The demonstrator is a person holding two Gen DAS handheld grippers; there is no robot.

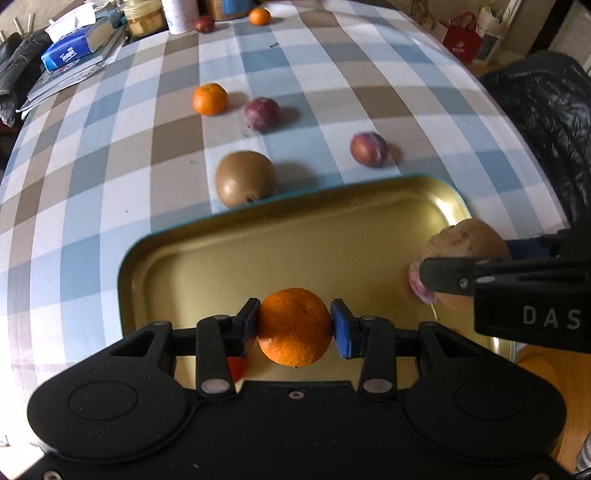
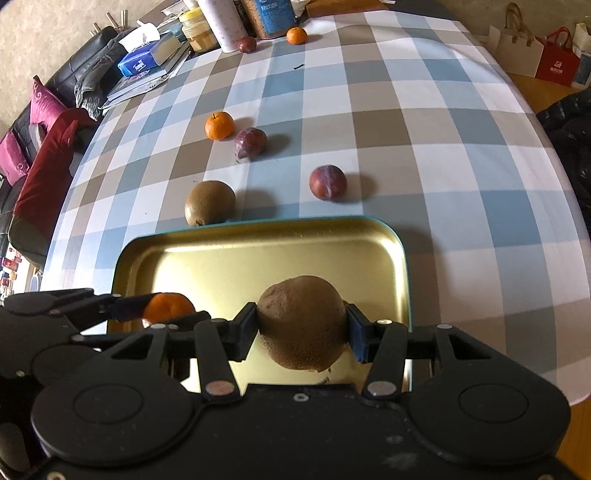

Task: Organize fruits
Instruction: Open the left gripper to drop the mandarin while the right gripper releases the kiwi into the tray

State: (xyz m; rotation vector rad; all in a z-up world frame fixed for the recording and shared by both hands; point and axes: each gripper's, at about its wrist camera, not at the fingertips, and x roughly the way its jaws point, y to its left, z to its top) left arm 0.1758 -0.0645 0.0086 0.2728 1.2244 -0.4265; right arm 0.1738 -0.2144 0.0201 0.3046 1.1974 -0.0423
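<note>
Both grippers hang over the gold metal tray (image 2: pixel 258 243), nothing between them and its shallow, round-cornered bed. The left gripper (image 1: pixel 294 325) pinches a dimpled tangerine (image 1: pixel 294 326) between blue pads; the right gripper (image 2: pixel 301 326) clamps a fuzzy brown kiwi (image 2: pixel 301 325).

Out on the checked tablecloth (image 2: pixel 406 147) lie 1 more kiwi (image 2: pixel 209 202), 3 plums (image 2: pixel 328 182) (image 2: pixel 251 142) (image 2: pixel 246 44) and 2 tangerines (image 2: pixel 219 125) (image 2: pixel 296 35). That's 2 kiwis, 3 tangerines and 3 plums in all.

At the far edge crowd a tissue pack (image 2: pixel 142 62), books, a jar (image 2: pixel 197 31) and a white bottle (image 2: pixel 221 22).
</note>
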